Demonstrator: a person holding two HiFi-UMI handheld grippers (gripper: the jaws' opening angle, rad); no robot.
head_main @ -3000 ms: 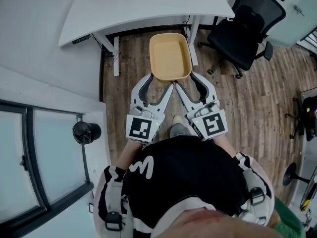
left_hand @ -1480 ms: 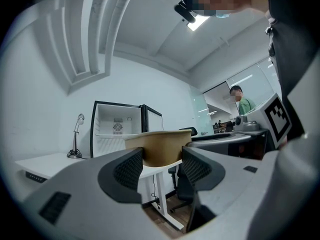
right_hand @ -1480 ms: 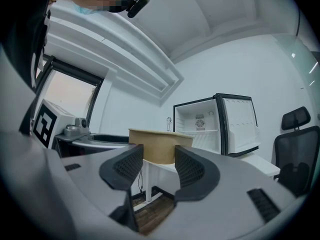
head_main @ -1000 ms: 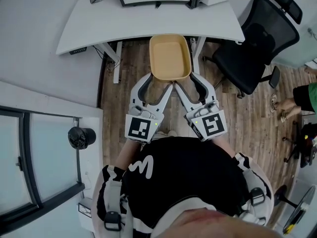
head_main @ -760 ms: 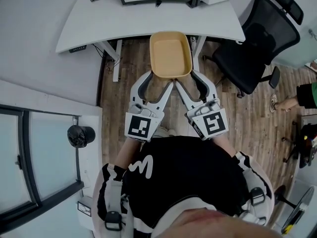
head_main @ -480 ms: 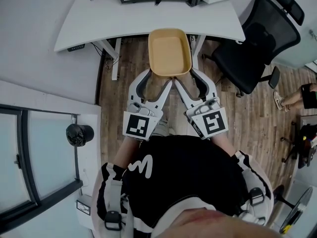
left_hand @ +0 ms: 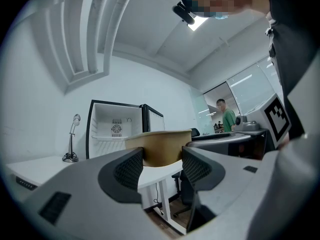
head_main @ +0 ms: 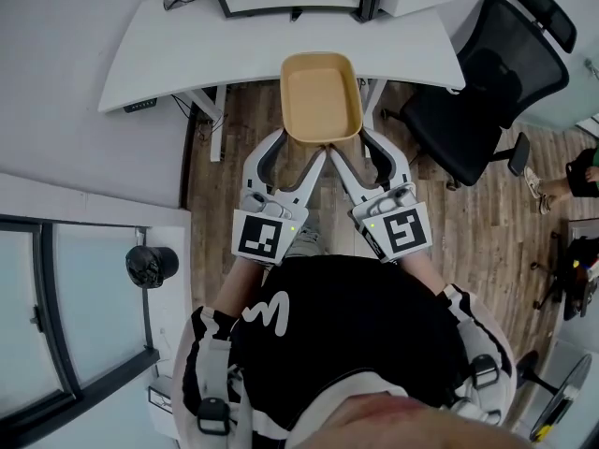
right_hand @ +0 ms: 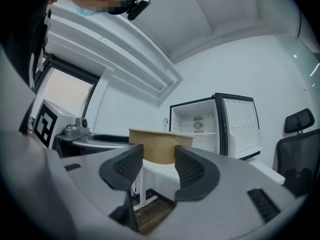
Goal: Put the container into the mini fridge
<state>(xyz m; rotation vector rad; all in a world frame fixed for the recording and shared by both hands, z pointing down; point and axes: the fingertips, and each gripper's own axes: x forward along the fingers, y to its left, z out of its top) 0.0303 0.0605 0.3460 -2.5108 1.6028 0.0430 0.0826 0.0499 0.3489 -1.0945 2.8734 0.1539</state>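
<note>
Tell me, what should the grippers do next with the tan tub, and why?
Probably carry the tan container forward, kept level, toward the open front of the mini fridge. The left gripper and the right gripper are both shut on its near rim, so it is firmly held. The fridge stands ahead on the white desk with its door open, and the container is not inside yet.
</note>
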